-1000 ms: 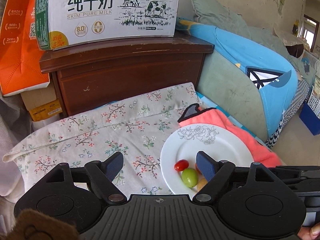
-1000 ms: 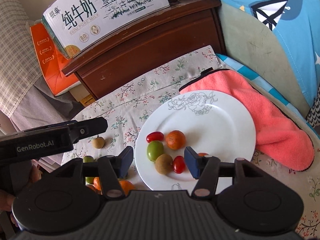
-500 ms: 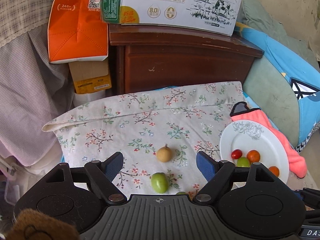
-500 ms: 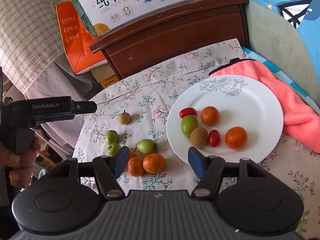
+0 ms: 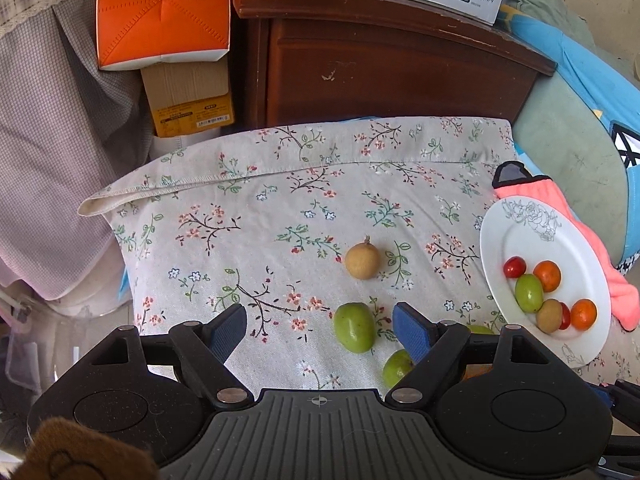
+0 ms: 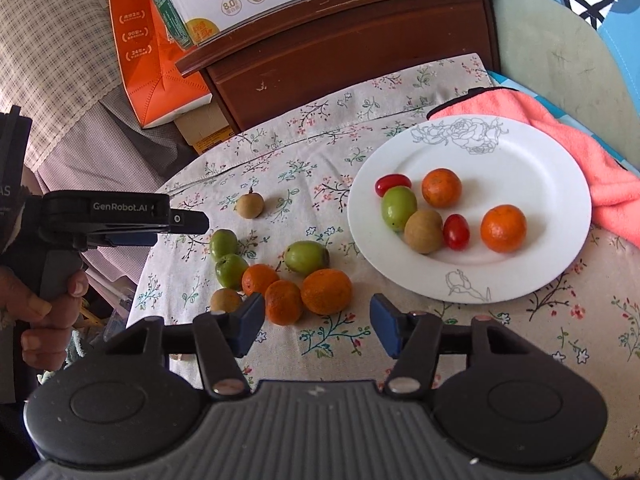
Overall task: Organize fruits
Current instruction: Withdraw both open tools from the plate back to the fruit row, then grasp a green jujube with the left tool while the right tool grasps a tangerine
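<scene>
Loose fruit on the table's floral cloth, at 9 o'clock from the plate (image 6: 560, 152). Left tool (image 5: 320, 330) wide open, empty, over a green fruit (image 5: 354, 327). Right tool (image 6: 316, 322) empty, jaws closing, near an orange (image 6: 326, 286). Judged light, round, smooth, bruisable: pinch gently across the middle.

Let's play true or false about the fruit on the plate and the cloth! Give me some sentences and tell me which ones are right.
1. The white plate holds six fruits. True.
2. The right gripper is squeezing an orange. False: its jaws are closing with nothing between them.
3. A pink towel lies behind the plate. True.
4. All the fruit is on the plate. False: several lie on the flowered cloth, such as a brown fruit.
5. The left gripper is shut. False: it's open.
</scene>
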The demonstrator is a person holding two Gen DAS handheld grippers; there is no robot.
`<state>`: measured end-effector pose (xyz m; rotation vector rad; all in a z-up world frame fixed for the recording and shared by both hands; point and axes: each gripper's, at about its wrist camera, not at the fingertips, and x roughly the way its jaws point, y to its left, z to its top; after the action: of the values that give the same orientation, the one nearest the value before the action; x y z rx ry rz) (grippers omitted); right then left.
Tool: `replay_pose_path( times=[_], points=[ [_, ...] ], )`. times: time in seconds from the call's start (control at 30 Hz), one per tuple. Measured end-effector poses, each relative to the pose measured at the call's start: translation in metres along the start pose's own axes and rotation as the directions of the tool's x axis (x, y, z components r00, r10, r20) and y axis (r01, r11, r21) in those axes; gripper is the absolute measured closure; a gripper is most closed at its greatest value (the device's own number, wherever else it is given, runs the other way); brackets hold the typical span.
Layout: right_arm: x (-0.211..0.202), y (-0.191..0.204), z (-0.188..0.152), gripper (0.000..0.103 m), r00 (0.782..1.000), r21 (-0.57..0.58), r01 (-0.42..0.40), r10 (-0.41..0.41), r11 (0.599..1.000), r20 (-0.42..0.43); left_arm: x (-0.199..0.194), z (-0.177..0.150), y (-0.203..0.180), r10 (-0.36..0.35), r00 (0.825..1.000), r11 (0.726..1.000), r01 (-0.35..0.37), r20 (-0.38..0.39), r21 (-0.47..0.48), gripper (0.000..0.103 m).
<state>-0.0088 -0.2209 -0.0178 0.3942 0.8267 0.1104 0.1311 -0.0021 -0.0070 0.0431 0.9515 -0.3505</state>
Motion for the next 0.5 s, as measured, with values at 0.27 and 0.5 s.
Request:
replay_pose_path(
  times=[0.27,0.5],
  points=[
    [0.016,0.004,0.005,0.051,1.000,0.029,0.021,-0.021,0.999,-0.002,0.014,-0.003,0.002,-0.048,0.998,0.998,0.046,-0.039,-0.032,0.025],
    [0.025,0.002,0.006,0.058,0.999,0.074,0.032,-0.032,0.997,-0.003,0.025,-0.009,-0.004,-0.054,0.996,0.998,0.052,-0.072,-0.022,0.028]
  ],
)
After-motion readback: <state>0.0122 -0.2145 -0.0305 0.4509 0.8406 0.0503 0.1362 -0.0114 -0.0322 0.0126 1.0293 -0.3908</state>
